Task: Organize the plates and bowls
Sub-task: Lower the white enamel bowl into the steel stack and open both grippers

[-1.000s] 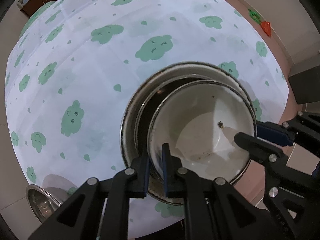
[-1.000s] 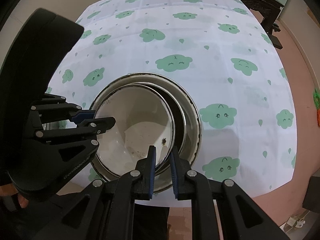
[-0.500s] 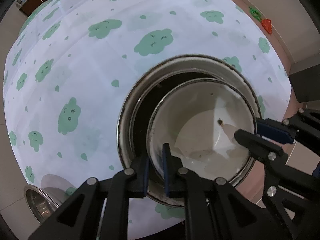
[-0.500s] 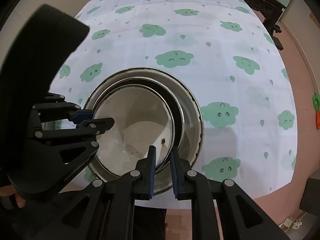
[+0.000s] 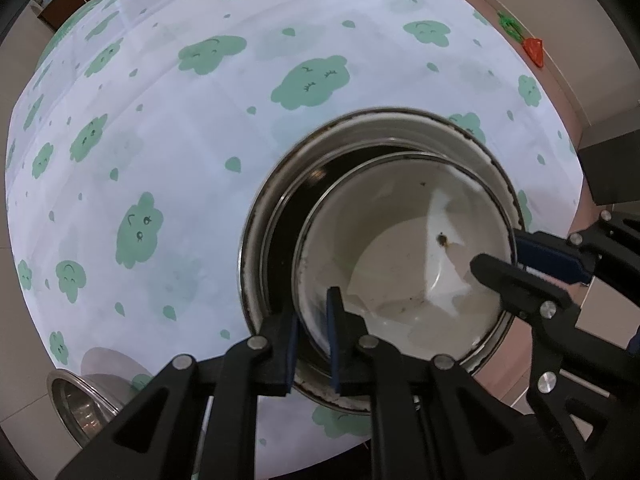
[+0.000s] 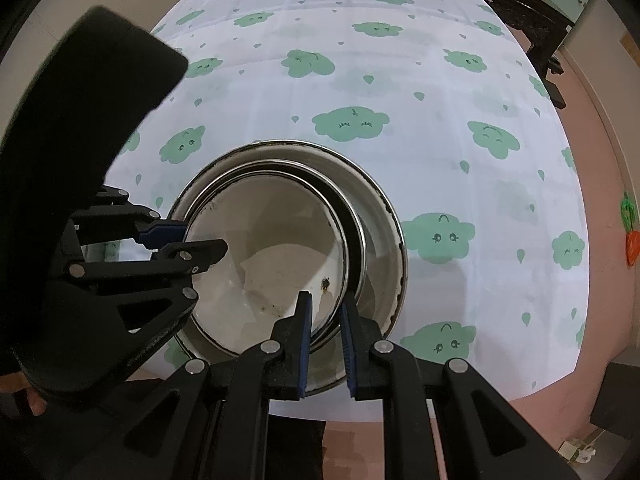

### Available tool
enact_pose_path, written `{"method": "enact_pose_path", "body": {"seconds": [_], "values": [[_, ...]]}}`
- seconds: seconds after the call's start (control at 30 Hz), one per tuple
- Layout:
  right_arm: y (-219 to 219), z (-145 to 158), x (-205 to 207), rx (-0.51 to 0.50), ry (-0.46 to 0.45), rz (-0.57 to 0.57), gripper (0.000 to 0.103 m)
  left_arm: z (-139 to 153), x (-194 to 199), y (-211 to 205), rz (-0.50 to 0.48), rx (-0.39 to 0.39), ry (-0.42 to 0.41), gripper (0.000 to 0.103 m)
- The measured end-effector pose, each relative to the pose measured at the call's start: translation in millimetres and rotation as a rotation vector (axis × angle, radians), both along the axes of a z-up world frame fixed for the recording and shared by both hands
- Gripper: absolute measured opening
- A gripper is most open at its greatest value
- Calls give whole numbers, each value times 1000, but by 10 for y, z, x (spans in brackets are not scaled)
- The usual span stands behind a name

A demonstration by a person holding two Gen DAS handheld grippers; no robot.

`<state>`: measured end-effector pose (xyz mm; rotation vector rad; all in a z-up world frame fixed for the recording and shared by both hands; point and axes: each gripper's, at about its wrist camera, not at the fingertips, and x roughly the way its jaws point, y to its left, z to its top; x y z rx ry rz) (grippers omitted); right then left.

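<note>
A white enamel bowl [image 5: 400, 248] [image 6: 272, 240] with a dark rim and a small chip mark rests tilted inside a steel bowl [image 6: 357, 240]. That steel bowl sits in a larger steel basin [image 5: 256, 240] [image 6: 384, 216] on the cloud-print tablecloth. My left gripper [image 5: 312, 320] [image 6: 188, 242] is shut on the white bowl's near-left rim, one pad inside and one outside. On the opposite rim, my right gripper [image 6: 325, 312] [image 5: 500, 254] is shut the same way. Both point down into the stack.
A small steel bowl [image 5: 76, 400] sits at the table's near-left corner. The tablecloth [image 6: 400, 80] stretches far behind the stack, and its front edge lies just below the basin. An orange carrot-shaped item [image 6: 632, 244] lies on the floor at right. Dark furniture [image 6: 532, 12] stands beyond the table.
</note>
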<state>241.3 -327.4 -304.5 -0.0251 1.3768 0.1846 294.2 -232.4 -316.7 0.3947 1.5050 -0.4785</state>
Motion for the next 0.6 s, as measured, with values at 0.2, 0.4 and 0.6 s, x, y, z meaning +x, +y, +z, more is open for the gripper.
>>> {"method": "enact_pose_path", "body": {"seconds": [0.2, 0.4, 0.6], "values": [[-8, -20, 2, 9, 8, -6, 16, -12, -3, 9, -1, 0, -4, 11], [-22, -19, 10, 11, 10, -17, 19, 5, -5, 18, 1, -5, -4, 12], [0, 18, 4, 20, -6, -15, 29, 53, -4, 35, 5, -14, -13, 15]]}}
